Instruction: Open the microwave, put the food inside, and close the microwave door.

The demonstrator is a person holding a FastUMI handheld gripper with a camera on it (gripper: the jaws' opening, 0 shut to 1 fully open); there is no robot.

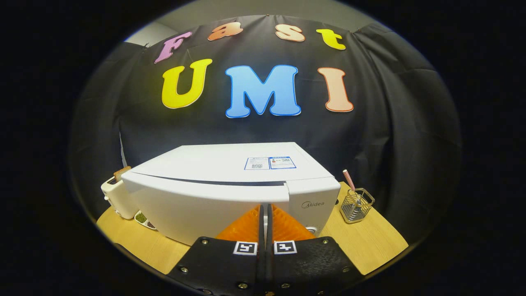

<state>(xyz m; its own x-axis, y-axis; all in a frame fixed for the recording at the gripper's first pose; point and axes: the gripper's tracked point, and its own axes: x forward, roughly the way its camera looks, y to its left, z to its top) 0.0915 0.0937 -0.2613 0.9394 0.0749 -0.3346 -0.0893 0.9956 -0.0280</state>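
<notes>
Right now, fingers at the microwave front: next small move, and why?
Probably back off slightly and part the fingers: the gripper is shut with nothing between, tips against the microwave front near its door seam, and the door looks closed, so opening comes first.

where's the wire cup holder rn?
In the gripper view, the wire holder stands on the wooden table, right of the microwave and beyond the closed fingers, with a striped straw in it.
</notes>
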